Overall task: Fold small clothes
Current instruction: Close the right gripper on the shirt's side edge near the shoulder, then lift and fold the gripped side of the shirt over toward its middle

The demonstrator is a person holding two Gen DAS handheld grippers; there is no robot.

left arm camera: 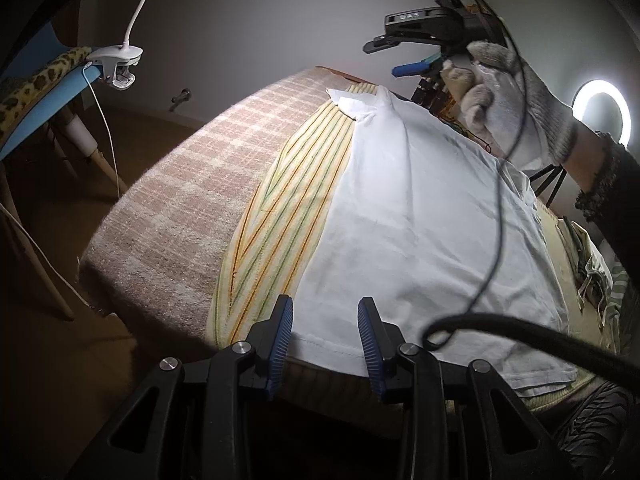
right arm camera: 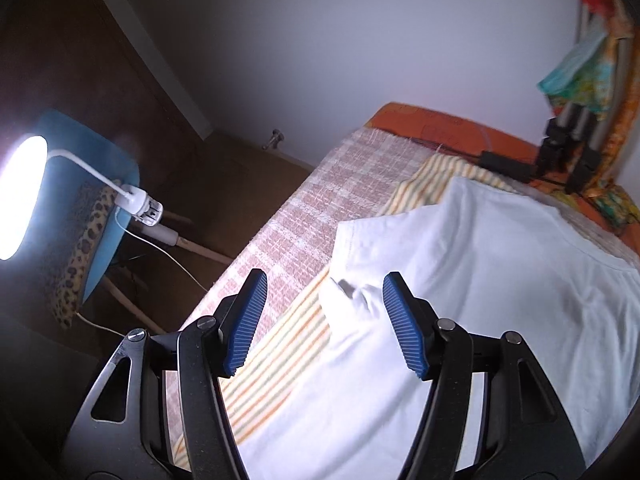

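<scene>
bed w/ a pink checked blanket (left arm camera: pixel 180 208) takes up most of the room from where i stand, running off toward 12 o'clock to the plain wall. on top of it lies a yellow striped towel (left arm camera: pixel 280 200), and over that, toward 3 o'clock of the stripes, a white t-shirt (left arm camera: pixel 420 220) spread flat, hem at the near edge, one sleeve (left arm camera: pixel 352 104) folded up at the far end. at 9 o'clock a blue chair (right arm camera: pixel 108 184) w/ leopard-print cloth (right arm camera: pixel 84 240) and a white clip lamp (right arm camera: pixel 140 204) clamped on it, glaring. left gripper (left arm camera: pixel 325 344) sits low at 6 o'clock, jaws spread wide over the shirt hem, nothing betw. them, tips just above the fabric. right gripper (right arm camera: pixel 324 320) hangs over the sleeve area, jaws wide apart too, holding nothing; the gloved right hand (left arm camera: pixel 508 100) carries it at 1 o'clock in the left view, well above the shirt. a black cable (left arm camera: pixel 500 208) loops down across the shirt.
</scene>
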